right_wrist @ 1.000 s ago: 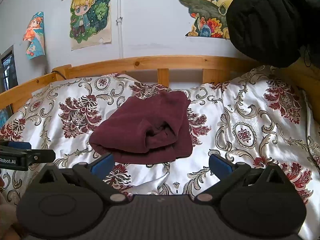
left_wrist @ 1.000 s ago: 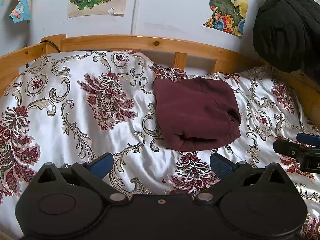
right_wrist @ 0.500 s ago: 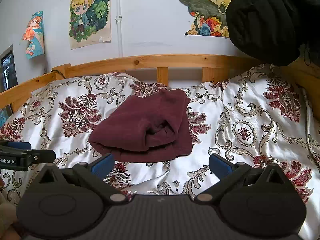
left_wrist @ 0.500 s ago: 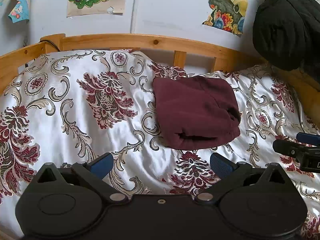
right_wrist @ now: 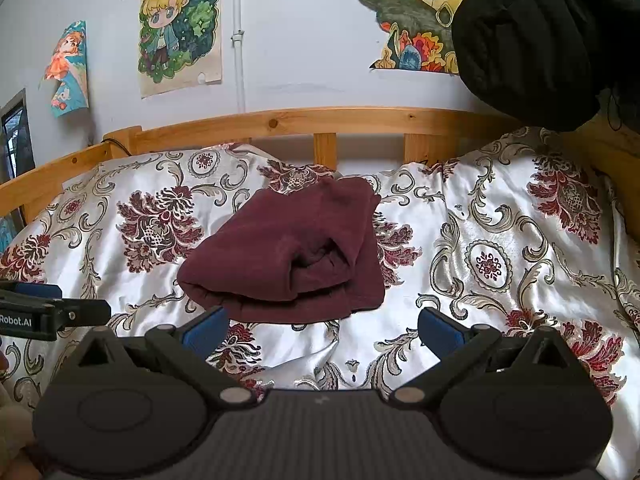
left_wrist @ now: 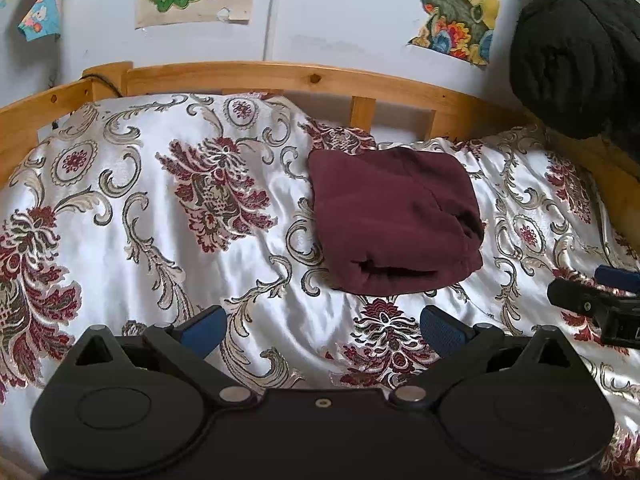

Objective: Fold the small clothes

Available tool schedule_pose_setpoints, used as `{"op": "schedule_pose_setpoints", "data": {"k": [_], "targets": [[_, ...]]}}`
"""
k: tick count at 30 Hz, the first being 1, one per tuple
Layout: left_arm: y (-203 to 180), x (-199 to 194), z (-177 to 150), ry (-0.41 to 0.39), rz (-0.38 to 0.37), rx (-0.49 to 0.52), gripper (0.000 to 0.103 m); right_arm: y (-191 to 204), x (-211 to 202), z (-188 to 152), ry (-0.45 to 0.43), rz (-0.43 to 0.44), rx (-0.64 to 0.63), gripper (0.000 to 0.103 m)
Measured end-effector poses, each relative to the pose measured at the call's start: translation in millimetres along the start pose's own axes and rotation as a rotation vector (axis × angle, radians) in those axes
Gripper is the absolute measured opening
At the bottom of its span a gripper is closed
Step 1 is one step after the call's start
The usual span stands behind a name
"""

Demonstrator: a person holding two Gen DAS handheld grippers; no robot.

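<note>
A maroon garment [left_wrist: 394, 220] lies folded into a thick bundle on the floral satin bedspread [left_wrist: 132, 216], its open layered edge facing me. In the right wrist view the same maroon garment [right_wrist: 288, 252] sits centre-left, just beyond the fingers. My left gripper [left_wrist: 324, 330] hovers open over the bedspread, short of the bundle, with nothing between its blue pads. My right gripper [right_wrist: 322, 330] is open too and holds nothing. Each gripper shows at the edge of the other's view: the right gripper [left_wrist: 596, 304] and the left gripper [right_wrist: 52, 312].
A wooden bed rail [left_wrist: 280, 76] runs behind the bedspread against a white wall with posters [right_wrist: 180, 28]. A black padded jacket [left_wrist: 576, 44] hangs at the upper right, over the rail's corner. A bit of a hand [right_wrist: 12, 432] shows at the lower left.
Almost nothing differs: both views have drifted very slightly, the garment stays put, and both grippers stay open.
</note>
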State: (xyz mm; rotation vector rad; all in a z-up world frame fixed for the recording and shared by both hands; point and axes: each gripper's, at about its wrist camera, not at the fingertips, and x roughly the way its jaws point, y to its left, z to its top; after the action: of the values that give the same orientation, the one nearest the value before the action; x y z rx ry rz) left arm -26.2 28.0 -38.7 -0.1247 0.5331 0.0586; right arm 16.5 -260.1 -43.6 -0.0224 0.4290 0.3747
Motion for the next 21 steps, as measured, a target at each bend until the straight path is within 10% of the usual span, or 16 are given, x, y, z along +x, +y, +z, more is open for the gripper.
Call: {"op": "schedule_pose_setpoints", "data": {"k": [9, 21], "targets": [[-17.8, -2.5, 0.2, 0.003, 0.197, 0.106, 0.102, 1.2, -0.4, -1.0, 0.003, -0.002, 0.0, 0.103], [-14.4, -5.8, 2.2, -0.004, 0.181, 0.089, 0.102, 0.8, -0.8, -1.0, 0.005, -0.001, -0.001, 0.103]]}}
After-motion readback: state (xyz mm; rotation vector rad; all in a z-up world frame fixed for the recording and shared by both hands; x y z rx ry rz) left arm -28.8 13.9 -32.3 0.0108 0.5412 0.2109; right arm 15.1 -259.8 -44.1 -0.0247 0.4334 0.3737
